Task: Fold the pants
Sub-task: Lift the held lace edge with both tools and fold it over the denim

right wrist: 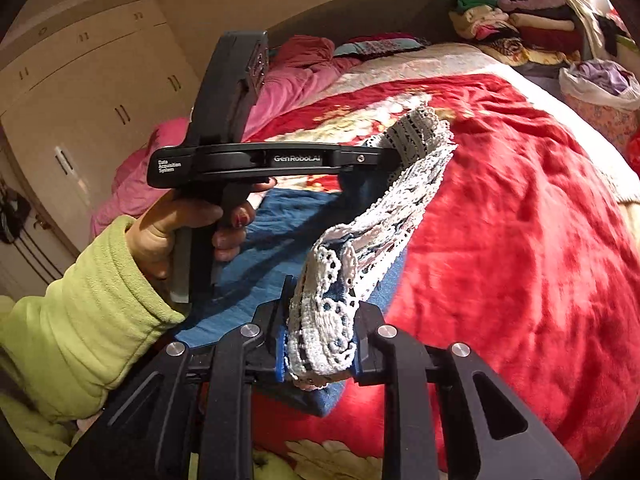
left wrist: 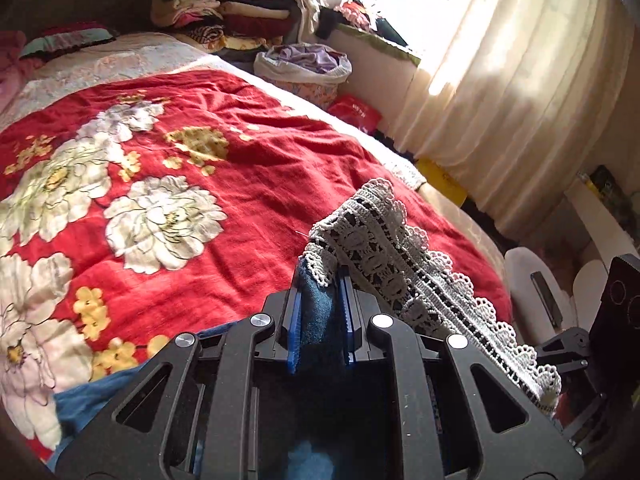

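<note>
The pants are blue cloth (right wrist: 296, 216) with a white lace hem (left wrist: 384, 240). My left gripper (left wrist: 320, 292) is shut on the blue cloth at the hem, lifted above the red flowered blanket (left wrist: 248, 160). My right gripper (right wrist: 320, 320) is shut on the lace hem (right wrist: 340, 280) at its other end. The lace band stretches between the two grippers. The left gripper (right wrist: 384, 156) shows in the right wrist view, held by a hand in a green sleeve (right wrist: 80, 312). The rest of the pants lies on the blanket below, partly hidden by the grippers.
The bed's red blanket (right wrist: 520, 240) spreads ahead. Stacked folded clothes (left wrist: 240, 12) sit at the far end, with a basket of laundry (left wrist: 304, 68) beside the bed. A curtained window (left wrist: 500, 60) is on the right. Pink bedding (right wrist: 296, 76) and wardrobes (right wrist: 80, 92) lie left.
</note>
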Available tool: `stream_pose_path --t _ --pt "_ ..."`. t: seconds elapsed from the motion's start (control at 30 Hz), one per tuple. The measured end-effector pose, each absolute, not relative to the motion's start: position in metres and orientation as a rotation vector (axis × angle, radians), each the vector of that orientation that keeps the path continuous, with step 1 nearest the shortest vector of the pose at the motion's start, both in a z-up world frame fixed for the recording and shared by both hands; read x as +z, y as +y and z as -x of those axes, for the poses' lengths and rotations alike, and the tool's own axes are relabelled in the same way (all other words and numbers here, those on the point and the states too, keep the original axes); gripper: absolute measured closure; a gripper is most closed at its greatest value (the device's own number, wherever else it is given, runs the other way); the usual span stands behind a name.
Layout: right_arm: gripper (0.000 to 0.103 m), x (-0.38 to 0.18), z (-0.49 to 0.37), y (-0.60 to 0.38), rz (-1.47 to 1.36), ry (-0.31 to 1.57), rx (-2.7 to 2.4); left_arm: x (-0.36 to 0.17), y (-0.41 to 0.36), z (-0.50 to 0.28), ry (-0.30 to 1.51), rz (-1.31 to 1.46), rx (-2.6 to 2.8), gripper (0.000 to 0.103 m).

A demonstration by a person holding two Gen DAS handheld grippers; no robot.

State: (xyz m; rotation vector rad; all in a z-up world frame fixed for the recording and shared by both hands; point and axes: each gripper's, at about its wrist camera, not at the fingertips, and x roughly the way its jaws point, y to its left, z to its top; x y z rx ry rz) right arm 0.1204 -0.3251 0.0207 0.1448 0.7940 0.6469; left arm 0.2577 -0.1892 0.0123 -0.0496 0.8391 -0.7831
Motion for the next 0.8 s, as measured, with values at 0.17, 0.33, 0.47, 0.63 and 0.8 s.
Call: stream_pose_path --t 0.17,0.33,0.47,0.63,0.8 --pt "0.082 0.028 -0.122 -0.271 -0.069 0.788 0.749 0.021 -0.133 -0.249 0.793 0.132 -0.719 0.094" --pt "0.082 0.009 -0.13 -0.217 0.012 0.845 0.788 0.0 -0.075 -0.249 0.825 0.233 -0.559 0.089" --pt "0.082 -0.008 -0.129 -0.19 0.076 0.891 0.805 -0.005 -0.027 -0.242 0.828 0.376 -0.452 0.083" --pt "0.082 -0.005 -0.107 -0.158 0.227 0.829 0.807 -0.001 0.018 -0.222 0.799 0.509 -0.398 0.058" --pt "0.082 -0.018 -0.09 -0.125 0.34 0.809 0.818 -0.019 0.045 -0.212 0.826 0.637 -0.385 0.056"
